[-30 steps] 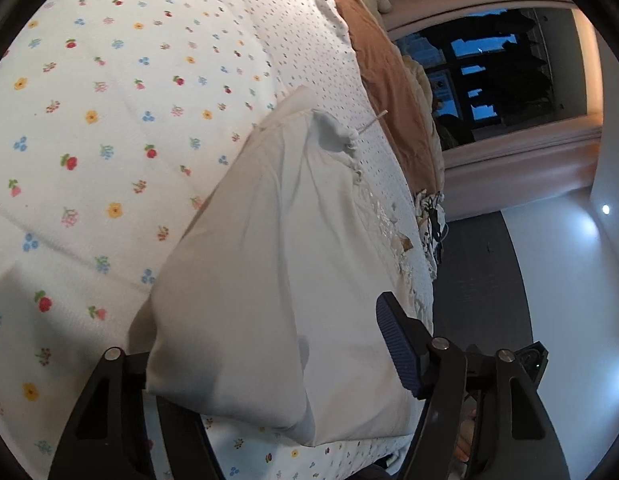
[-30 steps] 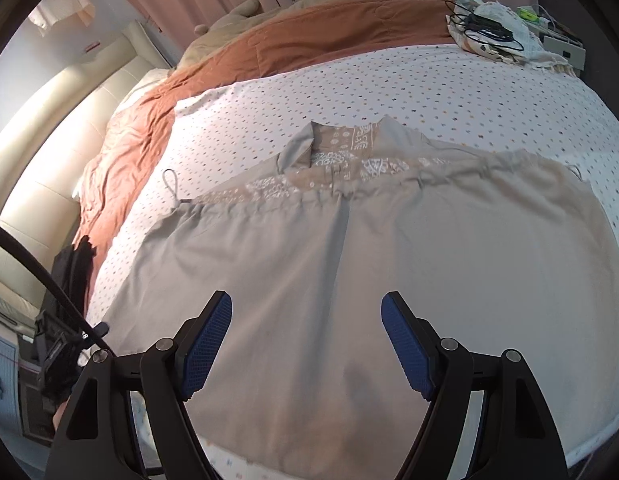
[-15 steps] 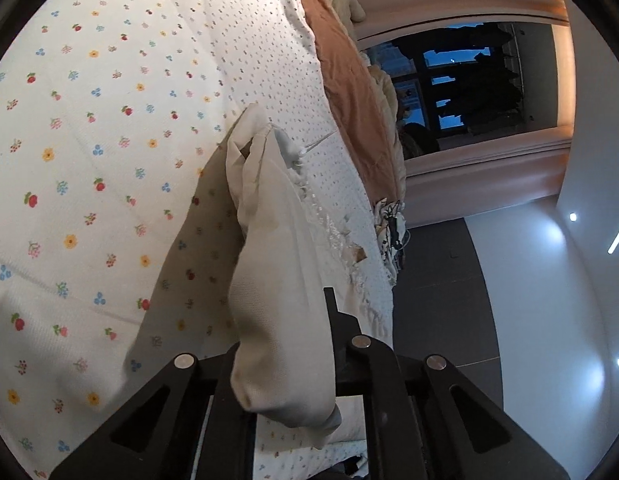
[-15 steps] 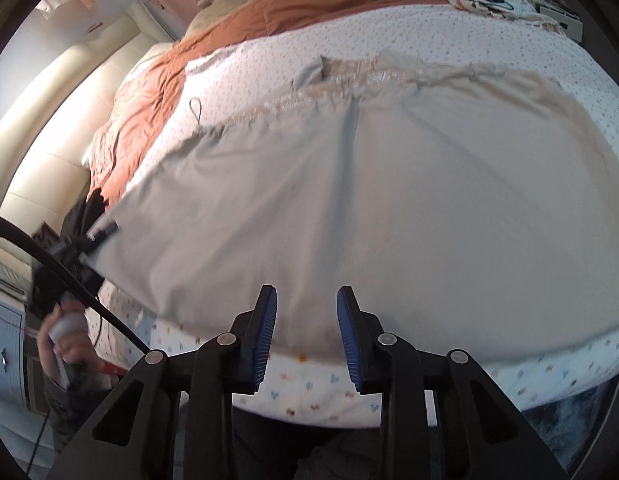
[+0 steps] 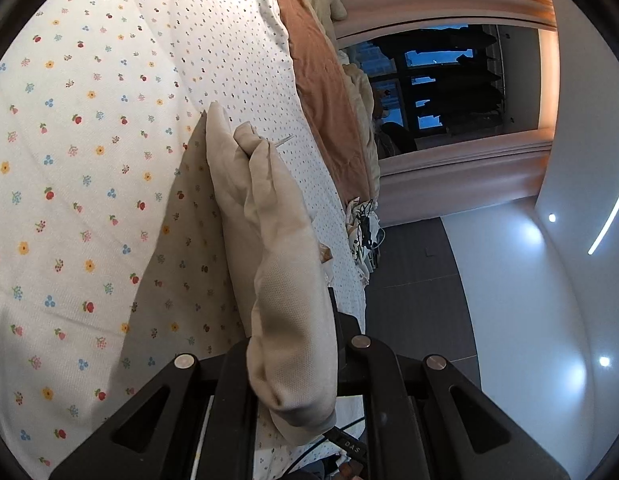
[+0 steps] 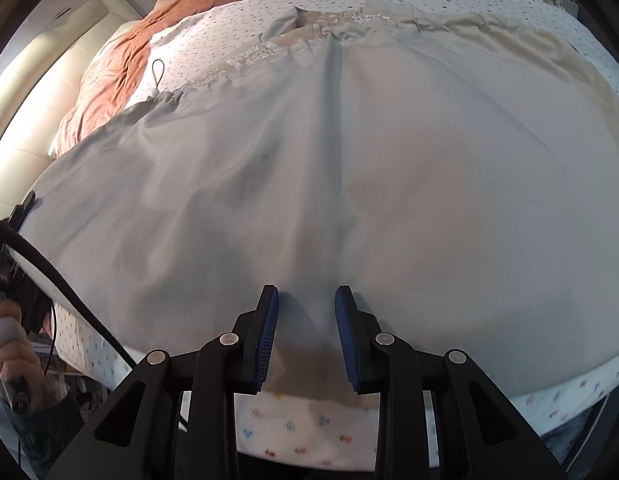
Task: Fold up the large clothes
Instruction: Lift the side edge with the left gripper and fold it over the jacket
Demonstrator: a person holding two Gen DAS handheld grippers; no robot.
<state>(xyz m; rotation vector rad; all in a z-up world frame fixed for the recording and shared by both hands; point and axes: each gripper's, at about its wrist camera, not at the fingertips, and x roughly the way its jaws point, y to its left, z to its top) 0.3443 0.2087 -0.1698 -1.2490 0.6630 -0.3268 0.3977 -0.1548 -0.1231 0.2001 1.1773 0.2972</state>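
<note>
A large beige dress (image 6: pixel 389 152) with a lace-trimmed top lies spread on the bed. In the left wrist view its edge (image 5: pixel 277 248) is bunched and lifted off the flowered sheet (image 5: pixel 81 184). My left gripper (image 5: pixel 293 344) is shut on that bunched hem corner; the cloth hides the fingertips. In the right wrist view my right gripper (image 6: pixel 305 320) straddles the near hem at the middle seam, its blue pads (image 6: pixel 269 332) narrowly apart with cloth between them.
A rust-brown blanket (image 6: pixel 157 24) lies at the bed's far side. Cables and small items (image 5: pixel 363 228) sit at a bed corner. A dark window (image 5: pixel 437 80) and grey floor are beyond the bed. The person's left hand (image 6: pixel 5 344) shows at lower left.
Both grippers went from wide open to closing on the hem. The left one lifted and bunched its corner; the right one moved in over the middle seam.
</note>
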